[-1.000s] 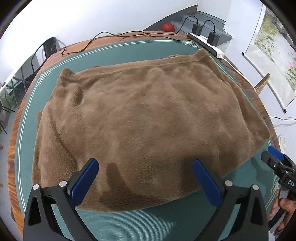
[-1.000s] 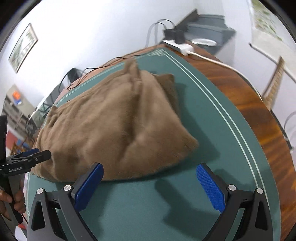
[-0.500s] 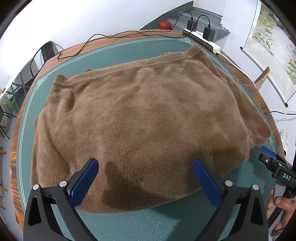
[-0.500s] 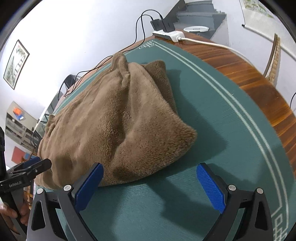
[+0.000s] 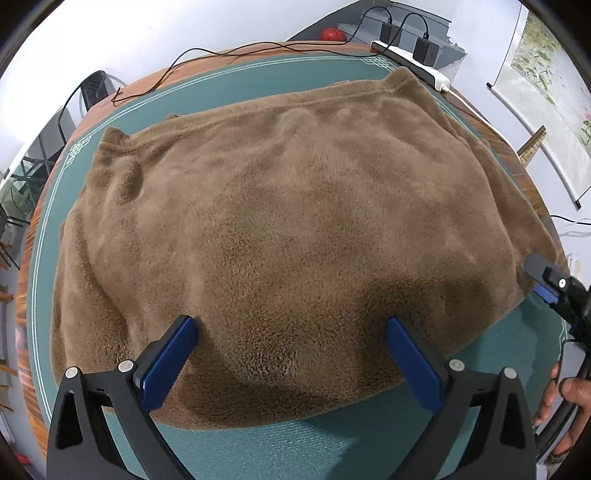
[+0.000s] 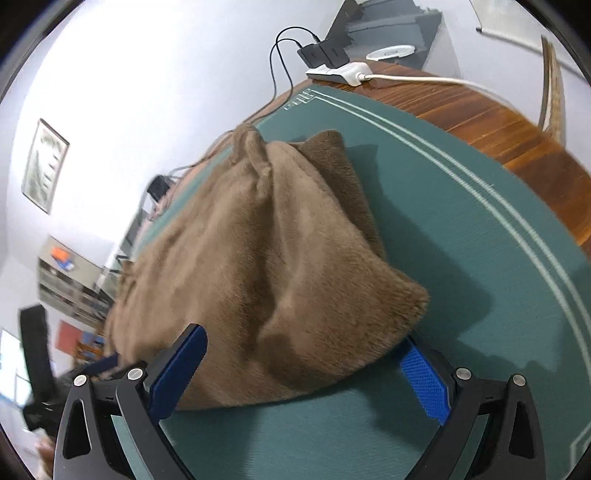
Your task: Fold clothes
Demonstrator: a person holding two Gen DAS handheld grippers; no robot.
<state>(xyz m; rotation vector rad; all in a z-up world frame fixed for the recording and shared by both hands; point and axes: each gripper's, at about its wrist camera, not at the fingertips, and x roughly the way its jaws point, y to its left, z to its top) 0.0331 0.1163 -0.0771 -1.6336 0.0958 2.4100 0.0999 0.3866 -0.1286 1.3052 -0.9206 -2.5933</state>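
A brown fleece garment (image 5: 288,206) lies spread flat on the green mat (image 5: 332,446). My left gripper (image 5: 291,325) is open, and its blue fingers reach over the garment's near hem. In the right wrist view the same garment (image 6: 258,258) shows its near right corner between the blue fingers of my right gripper (image 6: 301,339), which is open and low over the mat. The right gripper (image 5: 550,280) also shows at the right edge of the left wrist view, held by a hand (image 5: 569,398). A blurred left gripper (image 6: 37,369) appears at the far left.
The mat covers a round wooden table (image 6: 498,122). A white power strip (image 5: 413,66) with black adapters and cables (image 5: 221,55) lies along the far rim. A red ball (image 5: 332,34) sits behind the table and a wall scroll (image 5: 546,92) hangs at right.
Both grippers have moved forward and lower onto the garment. The left now overlaps the near hem, and the right now straddles the near right corner. Both stayed open.
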